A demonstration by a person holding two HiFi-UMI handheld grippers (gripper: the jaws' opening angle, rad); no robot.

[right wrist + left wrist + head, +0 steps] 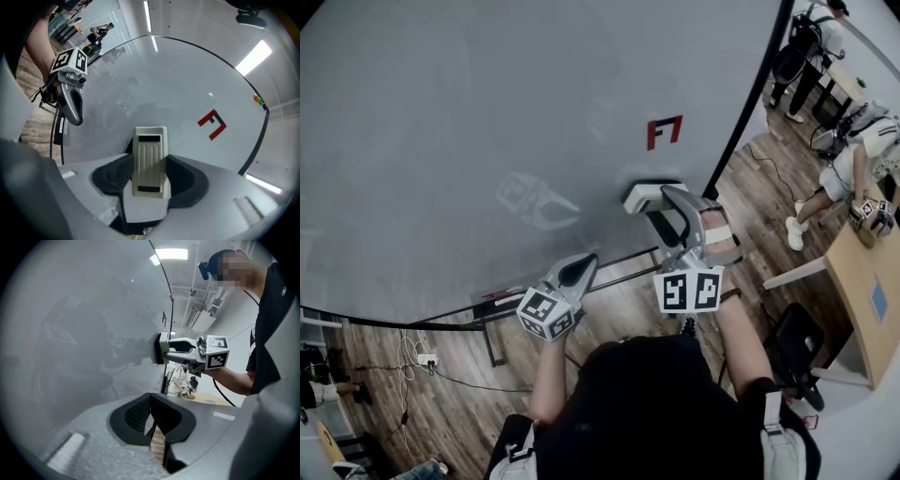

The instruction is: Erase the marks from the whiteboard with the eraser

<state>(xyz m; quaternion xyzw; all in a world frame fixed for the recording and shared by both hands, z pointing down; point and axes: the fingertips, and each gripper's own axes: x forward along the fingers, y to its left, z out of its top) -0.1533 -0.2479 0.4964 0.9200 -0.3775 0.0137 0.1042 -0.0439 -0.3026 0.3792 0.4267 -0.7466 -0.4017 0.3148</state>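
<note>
Your right gripper (149, 182) is clamped on the eraser (150, 154), one jaw on each long side, so the eraser's long axis runs straight out along the jaws. In the left gripper view its pad looks to be against the whiteboard (487, 122), though contact can't be confirmed.

The only clear mark is the red mark (212, 124). The eraser sits just below the red mark and a little left of it in the head view. In the right gripper view the red mark lies ahead and to the right of the eraser's far end, near but apart from it. The eraser hasn't covered any of it.

The coming stroke therefore probably goes forward and rightward across the board. Because the red mark is off the eraser's long axis, pushing straight ahead would likely pass to its left.

Your left gripper (578, 272) has its jaws together with nothing between them. It hangs well below and left of the red mark, off the board. The right one is much the nearer and already holds the tool.
</note>
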